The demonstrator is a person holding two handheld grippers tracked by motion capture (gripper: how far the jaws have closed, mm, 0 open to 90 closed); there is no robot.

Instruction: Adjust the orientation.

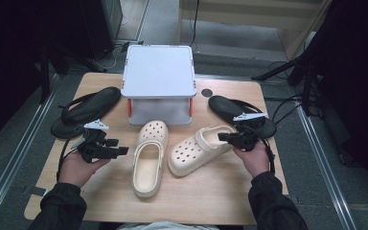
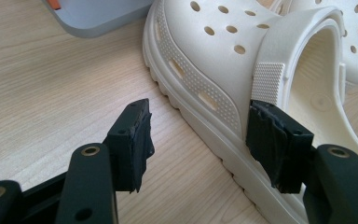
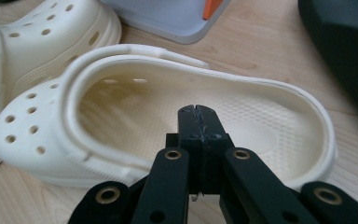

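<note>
Two cream perforated clogs lie mid-table: the left clog points away from me, and the right clog is angled with its toe toward the left. My left gripper is open just left of the left clog. In the left gripper view, that clog's sole edge and strap lie ahead of the spread jaws, untouched. My right gripper is shut at the right clog's heel. In the right gripper view its closed tips sit over the clog's footbed, with nothing between them.
A grey box with orange latches stands at the back centre. A black flip-flop lies at the left and another at the right, close to my right hand. Bare wood table stretches in front of the clogs.
</note>
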